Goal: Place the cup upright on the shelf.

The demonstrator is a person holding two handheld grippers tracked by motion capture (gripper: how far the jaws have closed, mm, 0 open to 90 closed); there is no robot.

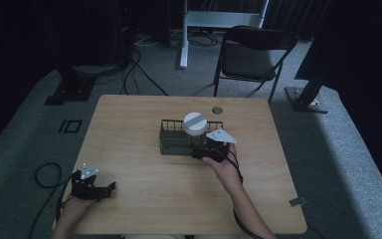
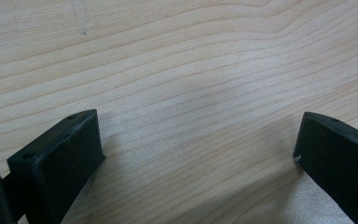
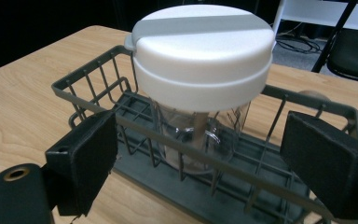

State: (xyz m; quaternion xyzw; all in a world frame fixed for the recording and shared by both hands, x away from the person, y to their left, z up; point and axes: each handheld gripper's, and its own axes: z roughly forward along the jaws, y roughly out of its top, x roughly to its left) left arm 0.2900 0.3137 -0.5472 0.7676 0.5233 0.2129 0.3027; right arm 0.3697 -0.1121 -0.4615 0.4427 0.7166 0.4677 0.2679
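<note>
One wire basket [image 1: 171, 138] sat mid-table on the wooden table [image 1: 144, 189], holding one clear jar [image 3: 200, 133] with a white lid [image 1: 195, 123], upright at the basket's right end. Two grippers were present. Right gripper [image 3: 200, 154] stood just beside the basket's near rail [image 3: 223, 163], jaws wide apart, nothing between them; the rail crossed in front of the jar. Left gripper [image 2: 200, 149] rested at the table's near left corner, jaws spread over bare wood. One folding chair [image 1: 253, 52] stood beyond the table, cables [image 1: 134, 69] on the floor.

A light wooden table [image 1: 144, 204] stands on grey carpet [image 1: 343, 149] in a dim room. Behind it sit a dark folding chair [image 1: 251, 55], a white frame [image 1: 219, 20] and loose cables [image 1: 134, 69].
</note>
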